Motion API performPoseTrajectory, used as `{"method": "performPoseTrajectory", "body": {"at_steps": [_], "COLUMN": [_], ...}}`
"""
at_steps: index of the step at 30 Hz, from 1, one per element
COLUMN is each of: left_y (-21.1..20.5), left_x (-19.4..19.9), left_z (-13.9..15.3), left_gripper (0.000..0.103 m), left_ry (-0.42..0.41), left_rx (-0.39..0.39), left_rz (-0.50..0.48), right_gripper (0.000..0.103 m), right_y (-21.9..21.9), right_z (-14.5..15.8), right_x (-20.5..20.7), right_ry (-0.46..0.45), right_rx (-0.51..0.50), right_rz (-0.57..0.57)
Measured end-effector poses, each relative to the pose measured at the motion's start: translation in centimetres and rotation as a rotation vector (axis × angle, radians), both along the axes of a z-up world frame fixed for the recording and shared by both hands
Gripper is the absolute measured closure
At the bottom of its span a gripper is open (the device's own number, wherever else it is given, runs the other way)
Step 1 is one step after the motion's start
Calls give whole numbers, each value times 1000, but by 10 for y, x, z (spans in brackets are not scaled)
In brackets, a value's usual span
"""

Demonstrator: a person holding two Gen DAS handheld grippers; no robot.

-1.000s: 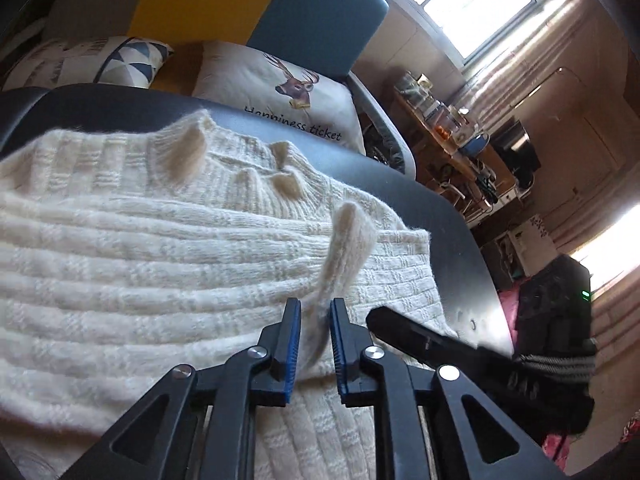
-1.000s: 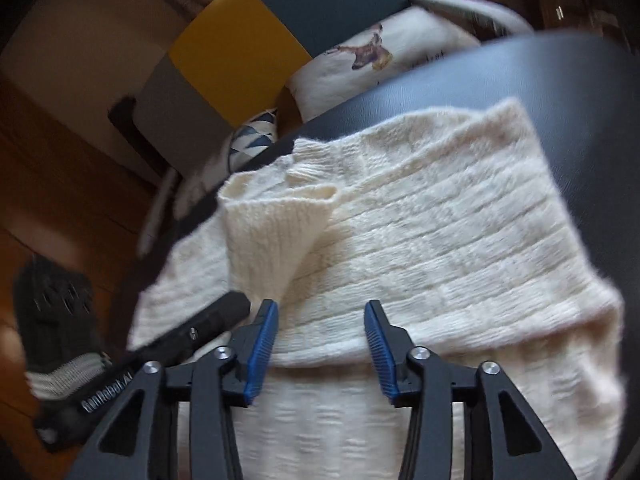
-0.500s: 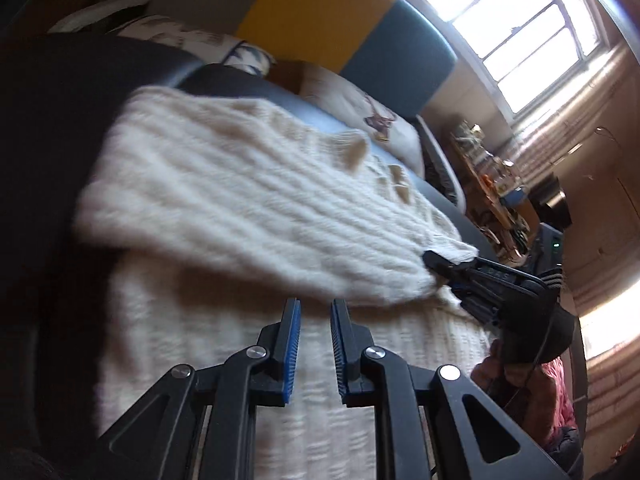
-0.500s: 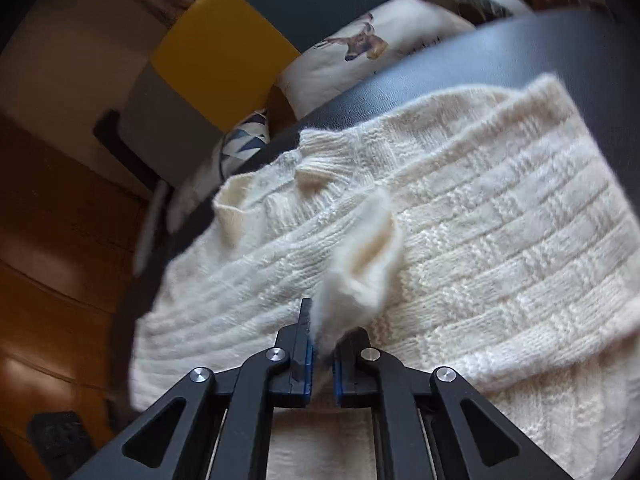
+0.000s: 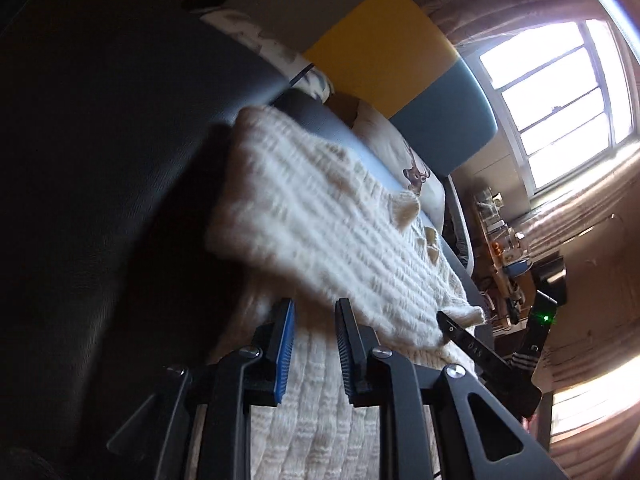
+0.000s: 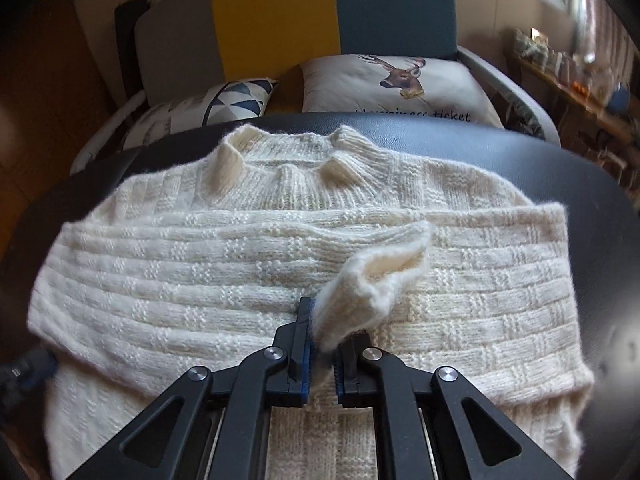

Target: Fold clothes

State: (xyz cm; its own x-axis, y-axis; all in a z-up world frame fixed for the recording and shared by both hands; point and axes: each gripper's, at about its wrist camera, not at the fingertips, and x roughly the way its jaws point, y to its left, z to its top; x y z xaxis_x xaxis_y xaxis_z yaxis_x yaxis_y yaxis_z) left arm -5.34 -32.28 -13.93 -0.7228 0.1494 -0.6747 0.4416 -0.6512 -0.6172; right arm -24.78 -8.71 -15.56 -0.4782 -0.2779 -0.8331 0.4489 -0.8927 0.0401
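A cream knit sweater (image 6: 248, 264) lies flat on a black table (image 6: 600, 216), collar at the far side, both sleeves folded across the chest. My right gripper (image 6: 322, 344) is shut on the sleeve cuff (image 6: 372, 284) and holds it just above the sweater's middle. In the left wrist view the sweater (image 5: 320, 224) lies ahead, and my left gripper (image 5: 314, 344) is open a little and empty, low over the sweater's lower part near its left side. The right gripper (image 5: 480, 356) shows there at the cuff (image 5: 472, 314).
Behind the table stands a sofa (image 6: 280, 16) with grey, yellow and teal back panels, a deer cushion (image 6: 400, 84) and a triangle-pattern cushion (image 6: 224, 100). A cluttered wooden shelf (image 6: 572, 80) is at the right. A bright window (image 5: 560, 96) is beyond.
My right gripper closed on the sleeve cuff and carried it across the chest towards the middle. My left gripper swung to the sweater's left side and opened slightly.
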Motion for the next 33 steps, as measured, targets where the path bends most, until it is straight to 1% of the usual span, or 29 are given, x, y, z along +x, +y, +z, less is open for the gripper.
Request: {"method": "performPoseTrajectory", "body": {"at_steps": [2,4,6,9,12,14,16,17,18,19,20,22,25,28,32,33], "left_y": [-5,-9,-17,-27,-38,-40,-42,-43,-40,-36,-33,-27,-17,-8,3,7], "left_x": [-2,-8,-13,-8,-2,-6,-11,-13,-17,-21,-25,-30,-38,-44,-52,-56], "left_z": [3,4,-2,-13,-21,-20,-18,-18,-13,-8,-4,5,17,29,46,51], "left_gripper": [80,77,76,76,76,76,79,86,94,95,97,98,98,99,99,99], "left_ry": [4,12,2,19,48,42,35,31,29,27,25,26,27,44,67,77], "left_rx": [-1,6,40,123,198,179,158,147,98,45,-7,-86,-203,-279,-379,-394], "left_rz": [23,34,56,101,155,173,190,199,189,177,165,146,118,89,51,39], "right_gripper": [94,94,95,95,94,94,94,94,94,93,94,95,96,97,97,97], "right_y": [-7,-10,-10,-9,-12,-15,-20,-24,-27,-30,-31,-29,-20,-15,-10,-7], "right_z": [1,1,0,0,-1,-2,-3,-4,-5,-6,-6,-5,-2,7,24,30], "right_x": [3,6,5,6,7,8,9,9,10,12,12,12,11,11,7,6], "right_ry": [36,62,63,68,81,77,79,83,90,98,101,104,106,122,165,182], "right_rx": [59,90,86,86,116,138,178,204,234,261,264,245,183,159,160,161], "right_rz": [19,32,33,52,89,98,109,119,130,142,139,121,91,86,85,82]}}
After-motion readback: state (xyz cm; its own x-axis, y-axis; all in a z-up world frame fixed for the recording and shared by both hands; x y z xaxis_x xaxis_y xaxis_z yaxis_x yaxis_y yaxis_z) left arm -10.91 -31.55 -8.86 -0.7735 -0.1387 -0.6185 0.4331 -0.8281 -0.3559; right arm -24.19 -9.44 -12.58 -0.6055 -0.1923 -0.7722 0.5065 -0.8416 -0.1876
